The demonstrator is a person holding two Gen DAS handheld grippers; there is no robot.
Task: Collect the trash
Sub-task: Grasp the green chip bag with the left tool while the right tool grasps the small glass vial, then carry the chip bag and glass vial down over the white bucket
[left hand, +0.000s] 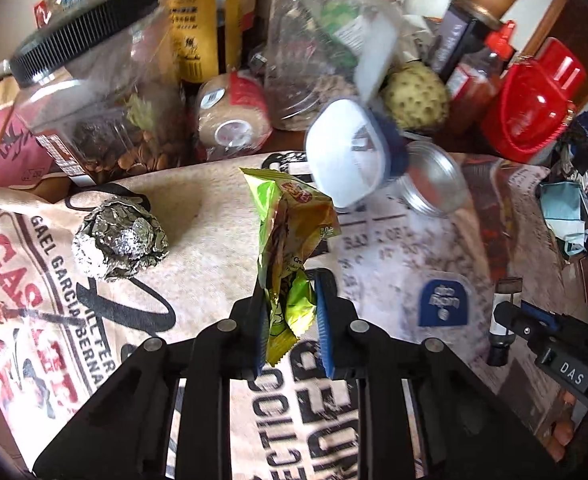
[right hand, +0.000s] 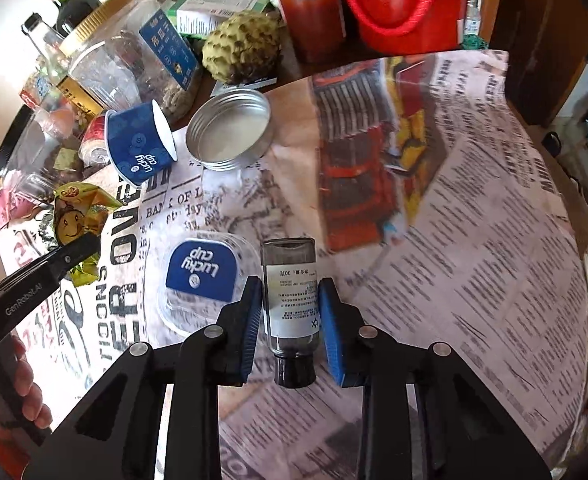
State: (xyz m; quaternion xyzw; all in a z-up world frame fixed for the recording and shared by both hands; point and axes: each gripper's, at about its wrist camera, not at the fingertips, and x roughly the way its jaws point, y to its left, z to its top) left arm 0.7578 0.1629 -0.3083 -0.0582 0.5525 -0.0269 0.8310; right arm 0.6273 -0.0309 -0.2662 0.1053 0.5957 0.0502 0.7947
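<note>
My left gripper [left hand: 290, 282] is shut on a crumpled green snack wrapper [left hand: 289, 216], which stands up between the blue pads above the printed tablecloth [left hand: 213, 208]. The right wrist view shows the same wrapper [right hand: 77, 216] at the left, in a black finger [right hand: 69, 258]. My right gripper [right hand: 289, 282] is shut on a small clear bottle [right hand: 289, 280] with a white label and a black cap, cap toward the camera. A foil ball [left hand: 119, 240] lies left of the wrapper. A blue Lucky Cup tub [right hand: 141, 144] lies tipped over, and its clear lid [right hand: 201, 276] rests flat beside the bottle.
A round metal tin lid [right hand: 231, 132] sits near the tub. Along the far edge stand jars, bottles, a custard apple [right hand: 245, 48], a sauce bottle and a red container [left hand: 534, 100]. A nut jar with a black lid [left hand: 93, 100] is far left. A hand [right hand: 25, 384] grips the left tool.
</note>
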